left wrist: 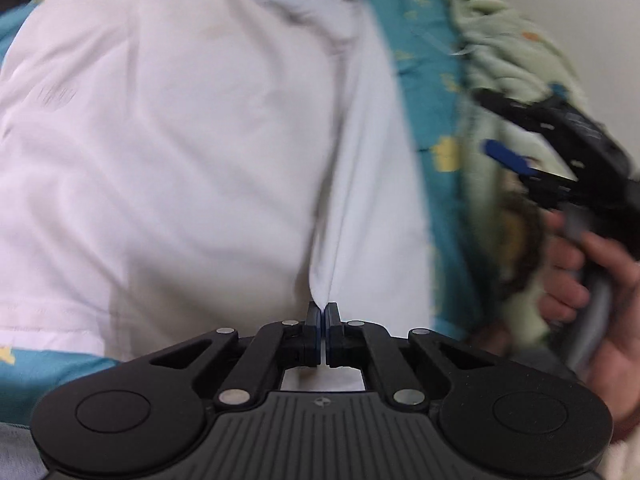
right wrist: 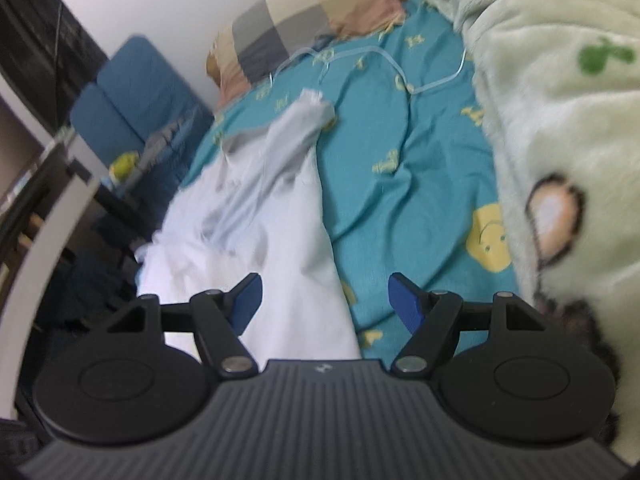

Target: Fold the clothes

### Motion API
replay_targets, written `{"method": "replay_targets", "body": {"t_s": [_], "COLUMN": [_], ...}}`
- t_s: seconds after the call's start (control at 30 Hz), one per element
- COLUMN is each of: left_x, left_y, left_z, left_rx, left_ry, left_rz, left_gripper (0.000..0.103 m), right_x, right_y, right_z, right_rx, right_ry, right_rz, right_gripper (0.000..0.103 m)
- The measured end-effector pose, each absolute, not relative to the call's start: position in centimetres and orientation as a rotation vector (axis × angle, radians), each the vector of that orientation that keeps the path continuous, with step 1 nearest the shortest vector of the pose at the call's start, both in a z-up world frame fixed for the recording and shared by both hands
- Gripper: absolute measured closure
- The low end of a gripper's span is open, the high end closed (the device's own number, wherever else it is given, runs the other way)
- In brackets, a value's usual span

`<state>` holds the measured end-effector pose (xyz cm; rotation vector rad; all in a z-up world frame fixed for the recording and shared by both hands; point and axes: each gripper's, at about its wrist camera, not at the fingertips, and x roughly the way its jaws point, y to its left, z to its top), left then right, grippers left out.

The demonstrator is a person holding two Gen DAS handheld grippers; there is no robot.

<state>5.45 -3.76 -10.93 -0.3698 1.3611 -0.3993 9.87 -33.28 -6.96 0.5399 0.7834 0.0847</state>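
White garment (left wrist: 180,140) (faint unreadable mark) pinched by left hand-held gripper (left wrist: 324,312); right hand-held gripper (right wrist: 325,300) spread wide, empty.

We see one garment (left wrist: 168,152): white, thin fabric, lying spread on the teal patterned bed sheet (right wrist: 400,160). In the right wrist view its body (right wrist: 288,272) lies at the left of the bed, near side broad, narrowing toward the far end. A pale blue-grey part, possibly a sleeve (right wrist: 288,136), though blur prevents certainty, extends far and right, crumpled at its tip. In the left wrist view a ridge of cloth (left wrist: 324,280) is gathered upward into a pinched fold.
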Motion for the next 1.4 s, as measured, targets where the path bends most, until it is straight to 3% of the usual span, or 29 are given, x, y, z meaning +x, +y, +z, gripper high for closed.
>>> {"method": "replay_targets", "body": {"t_s": [0.13,0.23,0.43,0.67,0.87,0.97,1.03,1.07,1.13,1.2,1.4], "left_x": [6.5,7.1,12.1,26.3,39.5,43.4,44.7,44.7,44.5,44.1,44.1], "left_y": [-2.9,-2.7,-1.8,-2.6,-3.6,-4.0,-4.5,-4.6,-5.1,-5.4,-3.3], "left_z": [-11.7,-10.3,-6.2,-4.6,-7.9,-10.7,-12.2,-12.4,-12.2,-11.2,-6.1], "left_rx": [-0.432,-0.436,-0.408,-0.222,-0.264,-0.245,-0.241,-0.24,-0.205,-0.172,-0.191], "left_ry": [1.383,1.355,1.171,0.917,0.882,0.93,0.966,0.957,0.939,0.92,0.86], "left_rz": [-0.392,-0.429,-0.425,-0.296,-0.152,-0.102,-0.117,-0.125,-0.154,-0.183,-0.246], "left_gripper": [0.098,0.065,0.046,0.037,0.033,0.039,0.062,0.065,0.085,0.096,0.101], "right_x": [9.6,9.1,8.7,11.4,14.3,15.6,16.2,16.4,16.5,16.4,15.9], "right_y": [-32.1,-31.7,-31.1,-30.8,-30.8,-30.8,-31.0,-31.1,-30.9,-30.5,-28.4], "right_z": [-8.2,-7.7,-5.8,-6.8,-8.3,-9.0,-9.5,-9.7,-9.9,-9.9,-10.3], "right_rx": [0.506,0.503,0.482,0.449,0.443,0.447,0.481,0.493,0.496,0.498,0.434], "right_ry": [0.856,0.841,0.743,0.731,0.733,0.735,0.738,0.739,0.74,0.743,0.778], "right_rz": [0.084,0.096,0.087,0.051,0.04,0.037,0.044,0.047,0.051,0.056,0.091], "right_gripper": [0.031,0.031,0.031,0.031,0.032,0.032,0.032,0.032,0.032,0.032,0.032]}}
